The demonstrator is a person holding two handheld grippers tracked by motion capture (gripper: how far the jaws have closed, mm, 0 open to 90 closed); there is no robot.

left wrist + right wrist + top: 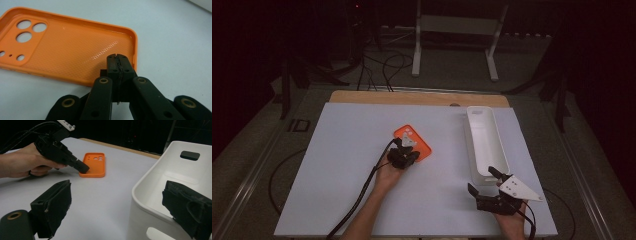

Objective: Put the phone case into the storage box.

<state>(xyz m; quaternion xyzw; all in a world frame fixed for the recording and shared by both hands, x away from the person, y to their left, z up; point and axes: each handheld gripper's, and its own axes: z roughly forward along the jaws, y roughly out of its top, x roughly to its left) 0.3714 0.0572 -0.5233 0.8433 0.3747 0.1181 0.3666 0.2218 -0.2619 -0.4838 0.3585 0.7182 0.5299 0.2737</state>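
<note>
I see my left gripper (117, 60) clenched, tips inside the orange plastic phone case (67, 47); my right gripper (486, 181) gapes released beside the long white plastic bin (484, 140).

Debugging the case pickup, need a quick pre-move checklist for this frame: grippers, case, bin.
1. Left gripper shut, tips over the inside of the orange phone case: ok.
2. Case wall pinched between its jaws: not ok, jaws closed on nothing.
3. Case lies flat, open side up, on the table: ok.
4. Right gripper open at the near end of the white bin: ok.
5. Bin empty: ok.
</note>
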